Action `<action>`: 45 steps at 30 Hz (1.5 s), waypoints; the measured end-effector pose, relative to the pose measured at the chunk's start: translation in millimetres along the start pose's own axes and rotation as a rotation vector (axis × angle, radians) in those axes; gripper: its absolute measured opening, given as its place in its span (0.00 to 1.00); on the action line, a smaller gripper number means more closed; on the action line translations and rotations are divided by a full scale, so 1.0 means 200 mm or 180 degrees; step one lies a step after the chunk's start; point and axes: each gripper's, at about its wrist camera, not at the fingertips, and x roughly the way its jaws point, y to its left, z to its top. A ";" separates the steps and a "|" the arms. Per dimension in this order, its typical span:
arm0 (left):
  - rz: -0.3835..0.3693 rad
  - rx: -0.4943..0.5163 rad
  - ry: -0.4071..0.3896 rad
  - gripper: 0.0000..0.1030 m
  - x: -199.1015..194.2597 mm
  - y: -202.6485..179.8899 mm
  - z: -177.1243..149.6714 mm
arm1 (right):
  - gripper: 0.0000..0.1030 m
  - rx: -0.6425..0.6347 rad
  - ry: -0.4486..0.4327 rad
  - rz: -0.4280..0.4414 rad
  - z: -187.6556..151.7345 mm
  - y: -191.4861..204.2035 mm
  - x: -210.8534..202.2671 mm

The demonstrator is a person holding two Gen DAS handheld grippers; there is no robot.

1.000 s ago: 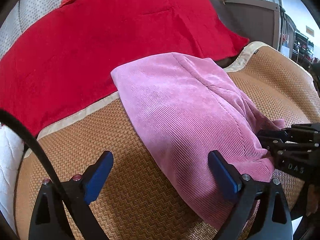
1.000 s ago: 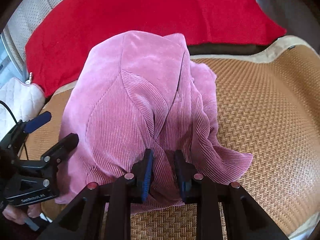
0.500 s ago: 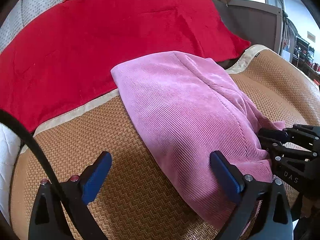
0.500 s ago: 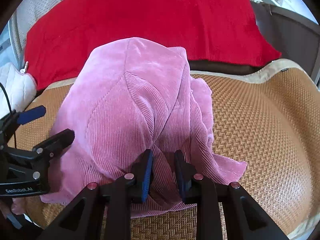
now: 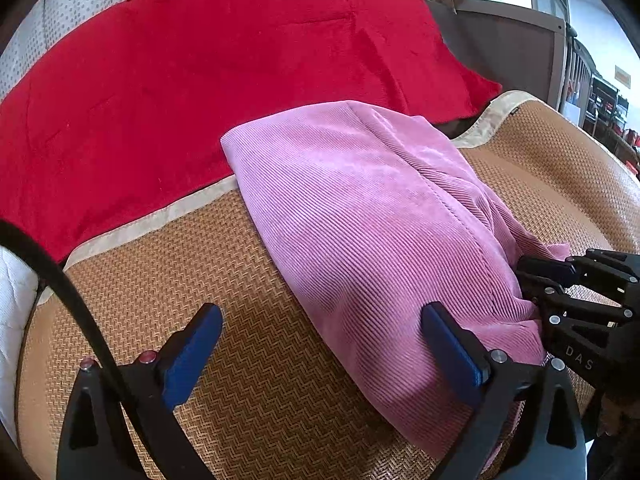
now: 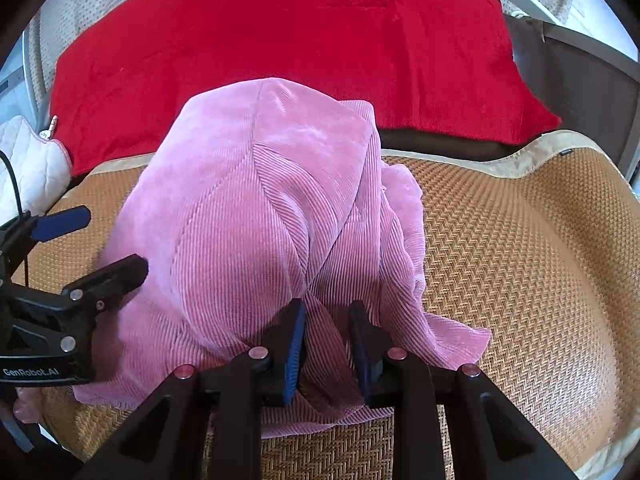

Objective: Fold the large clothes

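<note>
The pink corduroy garment (image 6: 256,240) is lying bunched and partly folded on the woven mat (image 6: 520,260), its far edge reaching toward the red blanket (image 6: 280,40) behind it. I am pinching a fold of its near edge in my right gripper (image 6: 326,344); the blue pads (image 6: 296,340) are sitting narrowly apart with the ribbed cloth gathered between them. My left gripper (image 5: 320,344) is hanging with its jaws spread wide, gripping nothing: one finger is hovering over the bare mat, the other is sitting over the garment's left side, though I cannot tell whether it is touching the cloth. A white quilted cushion (image 6: 28,168) is sitting off to the left.
</note>
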 end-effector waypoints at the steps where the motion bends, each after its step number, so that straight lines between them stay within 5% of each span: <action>1: 0.0000 0.0000 0.0000 0.98 0.00 0.00 0.00 | 0.26 0.0000 -0.0001 0.0000 0.00 0.00 0.00; 15: -0.0049 -0.0104 0.0051 1.00 0.02 0.02 0.01 | 0.26 -0.0022 0.0003 0.0024 0.00 0.00 0.00; 21: -0.0055 -0.0171 -0.0021 1.00 -0.02 0.02 0.07 | 0.26 0.0613 0.0103 0.0668 0.13 -0.26 0.00; 26: -0.0145 -0.0298 -0.0089 1.00 -0.03 0.05 0.11 | 0.27 0.0958 0.0046 0.0804 0.22 -0.45 0.03; 33: -0.0270 -0.0459 0.0133 1.00 0.10 0.07 0.09 | 0.28 0.1037 0.0486 0.1041 0.24 -0.44 0.27; 37: -0.0296 -0.0423 0.0131 1.00 0.09 0.06 0.12 | 0.39 0.0896 0.0550 0.1147 0.29 -0.42 0.27; 40: -0.0372 -0.0499 0.0141 1.00 0.09 0.08 0.13 | 0.67 0.1128 0.0416 0.1287 0.32 -0.52 0.25; 45: -0.0422 -0.0685 0.0090 1.00 0.08 0.15 0.15 | 0.68 0.1382 0.0544 0.1297 0.35 -0.65 0.37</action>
